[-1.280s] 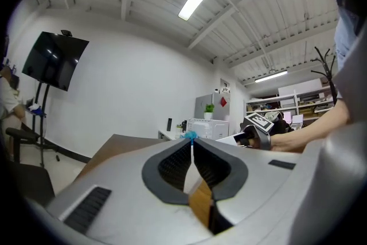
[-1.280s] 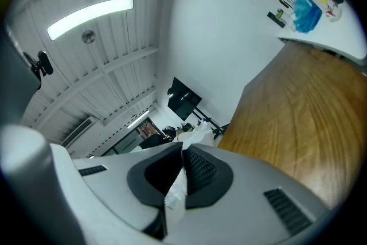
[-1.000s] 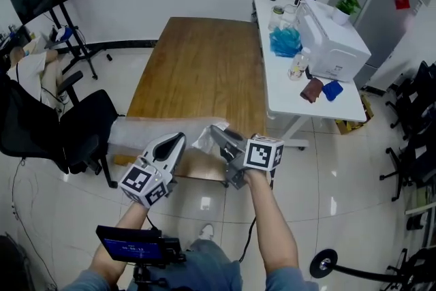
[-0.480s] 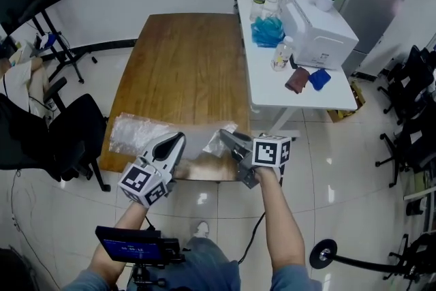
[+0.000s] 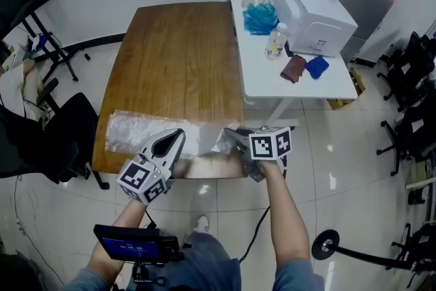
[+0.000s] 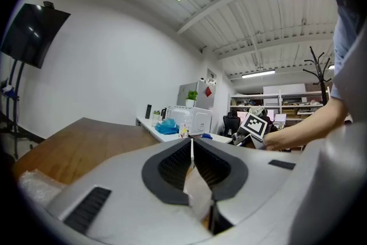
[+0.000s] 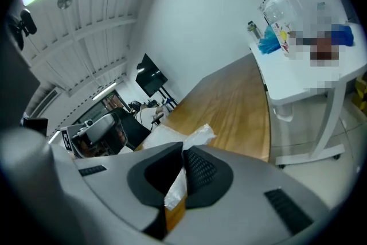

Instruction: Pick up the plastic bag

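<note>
A clear plastic bag (image 5: 136, 133) lies stretched across the near end of the wooden table (image 5: 177, 58). My left gripper (image 5: 178, 138) is at the bag's middle near edge, shut on a fold of the film (image 6: 199, 192). My right gripper (image 5: 230, 135) is shut on the bag's crumpled right end (image 7: 196, 136), near the table's right front corner. In the left gripper view the jaws (image 6: 191, 149) meet with the thin plastic pinched between them. In the right gripper view the jaws (image 7: 184, 159) stand closed on the white film, pointing down toward the wood.
A white side table (image 5: 272, 82) to the right carries a white appliance (image 5: 310, 10), a blue cloth, bottles and small items. A black office chair (image 5: 65, 129) stands left of the wooden table. A tablet on a mount (image 5: 133, 243) sits at the person's waist.
Both grippers have come lower toward the table's near edge, still closed on the bag. The bag now lies flatter and more spread out along the wood.
</note>
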{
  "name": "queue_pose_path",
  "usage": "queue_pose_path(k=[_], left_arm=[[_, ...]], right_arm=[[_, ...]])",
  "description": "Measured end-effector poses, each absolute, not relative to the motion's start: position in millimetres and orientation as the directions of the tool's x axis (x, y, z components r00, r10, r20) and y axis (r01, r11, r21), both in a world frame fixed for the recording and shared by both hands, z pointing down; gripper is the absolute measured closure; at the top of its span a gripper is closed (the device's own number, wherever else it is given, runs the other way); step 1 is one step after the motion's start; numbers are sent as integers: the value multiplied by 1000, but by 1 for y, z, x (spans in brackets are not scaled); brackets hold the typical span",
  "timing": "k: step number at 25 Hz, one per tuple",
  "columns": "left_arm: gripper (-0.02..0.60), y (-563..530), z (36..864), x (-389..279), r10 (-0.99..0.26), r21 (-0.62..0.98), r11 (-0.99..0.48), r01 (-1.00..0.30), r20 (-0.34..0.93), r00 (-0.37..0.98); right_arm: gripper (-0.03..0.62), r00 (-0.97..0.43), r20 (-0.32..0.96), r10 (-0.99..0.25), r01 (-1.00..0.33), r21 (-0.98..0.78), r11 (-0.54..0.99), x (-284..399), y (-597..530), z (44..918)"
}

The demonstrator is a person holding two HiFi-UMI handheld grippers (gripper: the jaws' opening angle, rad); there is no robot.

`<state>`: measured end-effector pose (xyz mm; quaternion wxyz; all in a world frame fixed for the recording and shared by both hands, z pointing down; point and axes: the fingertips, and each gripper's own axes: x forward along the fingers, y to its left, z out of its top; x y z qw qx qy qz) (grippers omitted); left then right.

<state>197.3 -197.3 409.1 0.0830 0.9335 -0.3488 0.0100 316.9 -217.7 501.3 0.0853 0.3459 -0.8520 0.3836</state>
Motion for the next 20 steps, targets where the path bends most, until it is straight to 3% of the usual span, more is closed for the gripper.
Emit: queue_pose_path(k=[20], left_arm=[[558, -200, 431, 228, -599, 149, -776, -613, 132, 790]], right_arm=[[562, -547, 546, -634, -837, -345, 425, 361, -219, 556]])
